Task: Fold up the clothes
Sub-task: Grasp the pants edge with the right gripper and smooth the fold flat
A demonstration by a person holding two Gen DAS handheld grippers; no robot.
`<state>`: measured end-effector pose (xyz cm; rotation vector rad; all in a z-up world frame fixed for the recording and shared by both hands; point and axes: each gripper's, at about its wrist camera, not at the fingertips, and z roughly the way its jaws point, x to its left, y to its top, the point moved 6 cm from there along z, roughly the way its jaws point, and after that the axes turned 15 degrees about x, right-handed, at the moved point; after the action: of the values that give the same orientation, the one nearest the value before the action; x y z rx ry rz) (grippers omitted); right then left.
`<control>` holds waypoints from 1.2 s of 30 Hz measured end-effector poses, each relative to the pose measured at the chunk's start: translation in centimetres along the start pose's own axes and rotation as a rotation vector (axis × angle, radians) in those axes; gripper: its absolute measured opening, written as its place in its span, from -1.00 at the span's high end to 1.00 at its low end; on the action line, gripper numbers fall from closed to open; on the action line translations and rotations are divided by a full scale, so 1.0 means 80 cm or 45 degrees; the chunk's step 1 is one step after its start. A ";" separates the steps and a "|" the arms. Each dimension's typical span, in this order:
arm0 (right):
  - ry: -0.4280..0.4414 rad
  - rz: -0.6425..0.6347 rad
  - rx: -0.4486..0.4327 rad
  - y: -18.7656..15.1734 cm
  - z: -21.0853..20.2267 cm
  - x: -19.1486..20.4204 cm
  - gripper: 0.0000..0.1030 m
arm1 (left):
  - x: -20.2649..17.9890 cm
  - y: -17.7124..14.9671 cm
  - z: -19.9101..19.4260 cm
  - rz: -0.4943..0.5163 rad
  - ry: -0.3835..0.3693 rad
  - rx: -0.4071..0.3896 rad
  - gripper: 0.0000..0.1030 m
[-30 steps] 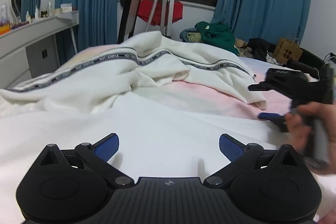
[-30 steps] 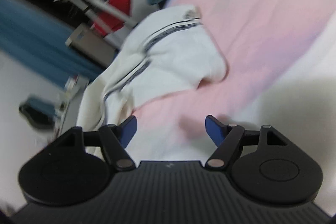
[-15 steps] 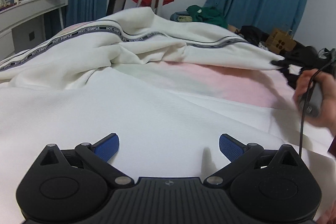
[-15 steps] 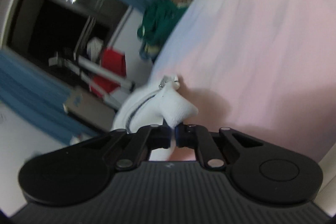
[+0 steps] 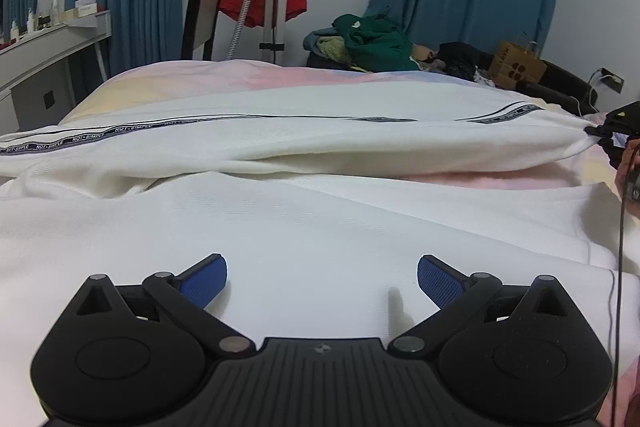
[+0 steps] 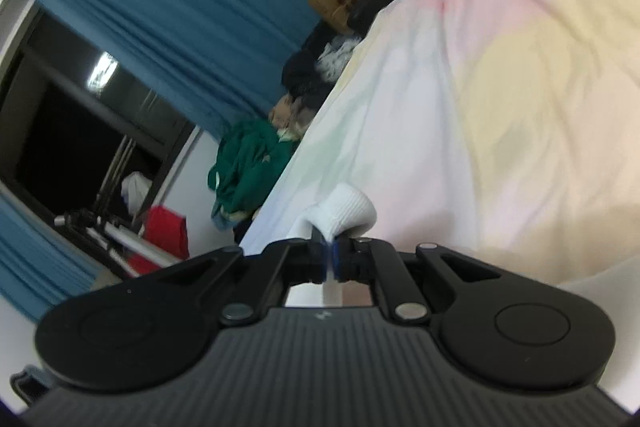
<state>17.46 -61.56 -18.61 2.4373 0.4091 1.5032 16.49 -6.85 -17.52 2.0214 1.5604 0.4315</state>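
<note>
- A cream-white knit sweatshirt with a black lettered tape stripe point(image 5: 304, 147) lies spread over the pastel pink-and-yellow bedsheet point(image 5: 224, 75); its body fills the near half of the left wrist view, and one long sleeve runs across from 9 o'clock to 3 o'clock.
- The right gripper point(image 6: 330, 261) has its fingers pressed together on the white ribbed cuff point(image 6: 347, 211) of that sleeve, which bulges out just past the pads at 12 o'clock.
- In the left wrist view the same gripper shows only as a dark shape at the 3 o'clock edge point(image 5: 618, 129), with the sleeve end drawn to a point against it; the sleeve looks pulled taut, probably to straighten it before it is laid over the body.
- The left gripper point(image 5: 322, 281) sits low over the body panel at 6 o'clock, its blue-padded fingers point(image 5: 204, 277) spread wide with nothing between them. They seem close to the cloth, but I cannot tell whether they touch it.
- That placement reads as a readiness to pin or pinch the near cloth so the garment does not slide while the sleeve is drawn.
- A black cable point(image 5: 620, 227) hangs down near 3 o'clock, over the cloth's right edge; it could snag a fold.
- Beyond the bed at 12 o'clock lies a heap of green clothing point(image 5: 372, 41), well apart from the work.
- Folding seems barely begun: the sleeve is out flat and no crease is set yet.
</note>
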 end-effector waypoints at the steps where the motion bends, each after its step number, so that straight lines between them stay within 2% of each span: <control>1: 0.024 0.022 -0.021 0.005 -0.007 -0.003 0.88 | -0.002 0.000 0.000 0.007 -0.003 0.002 -0.99; 5: 0.047 -0.106 -0.172 0.024 -0.035 0.018 0.88 | -0.008 -0.006 0.002 0.026 -0.009 0.013 -0.99; 7: -0.006 -0.115 -0.233 0.029 -0.041 0.011 0.88 | -0.011 -0.006 0.002 0.028 -0.020 0.017 -0.99; 11: -0.235 0.015 -0.160 0.014 -0.033 -0.061 0.88 | -0.017 -0.009 0.004 0.033 -0.027 0.030 -0.99; 14: -0.328 0.090 -0.046 -0.001 -0.019 -0.102 0.88 | -0.019 -0.009 0.005 0.042 -0.023 0.038 -0.99; 19: -0.409 -0.074 -0.032 -0.007 -0.014 -0.095 0.83 | -0.015 -0.005 -0.008 0.036 0.015 0.000 -0.99; 22: -0.415 -0.166 -0.028 -0.013 -0.023 -0.081 0.81 | -0.013 -0.006 -0.021 0.025 0.032 -0.020 -0.99; 23: -0.418 -0.193 -0.031 -0.014 -0.026 -0.075 0.77 | -0.013 -0.007 -0.025 0.022 0.037 -0.027 -0.99; 24: -0.426 -0.219 -0.033 -0.019 -0.031 -0.069 0.60 | -0.013 -0.008 -0.027 0.018 0.036 -0.025 -0.99; 25: -0.438 -0.248 -0.033 -0.020 -0.040 -0.063 0.27 | -0.014 -0.009 -0.030 0.020 0.035 -0.028 -0.99; 26: -0.455 -0.283 -0.034 -0.024 -0.052 -0.055 0.08 | -0.015 -0.010 -0.033 0.022 0.033 -0.031 -0.99; 27: -0.461 -0.323 -0.046 -0.030 -0.062 -0.047 -0.23 | -0.016 -0.011 -0.035 0.024 0.032 -0.033 -0.99; 28: -0.456 -0.357 -0.061 -0.033 -0.071 -0.036 -0.44 | -0.017 -0.011 -0.039 0.030 0.038 -0.040 -0.99; 30: -0.453 -0.412 -0.068 -0.044 -0.090 -0.017 -0.60 | -0.020 -0.014 -0.046 0.038 0.046 -0.051 -0.99; 34: -0.413 -0.531 -0.015 -0.081 -0.129 0.020 -0.59 | -0.023 -0.021 -0.063 0.041 0.042 -0.062 -0.99; 36: -0.385 -0.649 0.023 -0.112 -0.147 0.044 -0.59 | -0.026 -0.026 -0.074 0.050 0.040 -0.074 -0.99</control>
<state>7.46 -51.20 -13.69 2.2796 0.8943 0.9094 11.02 -7.17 -13.85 2.0128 1.5119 0.5201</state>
